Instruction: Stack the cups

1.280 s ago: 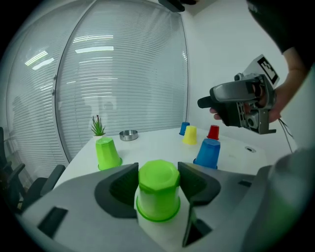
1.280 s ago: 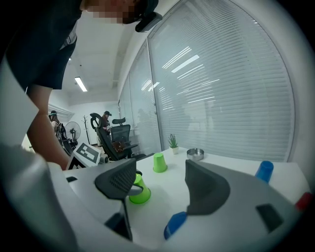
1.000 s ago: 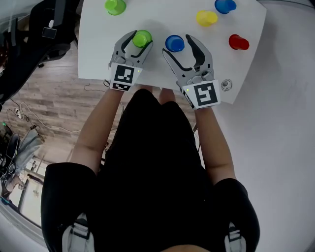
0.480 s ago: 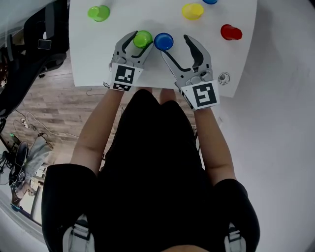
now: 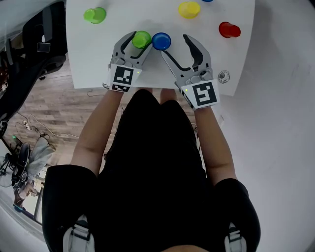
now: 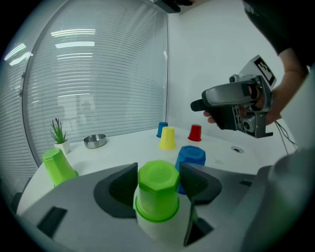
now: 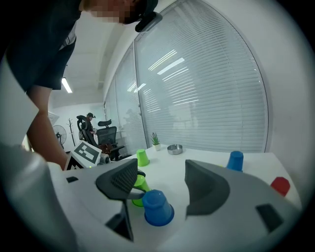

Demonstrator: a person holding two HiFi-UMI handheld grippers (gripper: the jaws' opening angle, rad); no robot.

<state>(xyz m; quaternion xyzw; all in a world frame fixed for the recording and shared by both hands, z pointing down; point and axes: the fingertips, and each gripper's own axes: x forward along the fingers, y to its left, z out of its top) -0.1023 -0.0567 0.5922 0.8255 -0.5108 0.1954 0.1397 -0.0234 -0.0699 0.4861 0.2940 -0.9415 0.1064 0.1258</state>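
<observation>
Head view shows stacking has barely begun: every cup stands upside down and alone on the white worktop [image 5: 98,54], none nested on another.

The left hand-held gripper [image 5: 140,39] is closed on the green cup [image 6: 157,189]. Its jaws sit against both sides of the cup, near the front edge of the worktop. Whether the cup rests on the surface or is just clear of it cannot be told.

Just beside it, on its right, stands the blue cup [image 5: 161,41]. The right hand-held gripper [image 5: 174,44] is open and grips nothing. In the right gripper view the blue cup sits low between the spread jaws, close to the left one, with no pad pressing on it.

Further back and well apart from these two are a second green cup [image 5: 94,15], a yellow cup [image 5: 189,9] and a red cup [image 5: 229,29]. A second blue cup [image 6: 162,129] stands behind the yellow one.

By my reading, the first pair has only been brought side by side. Setting one of them over the other remains to be done. After that the four distant cups must be fetched and added, so nearly the whole task is left.
</observation>
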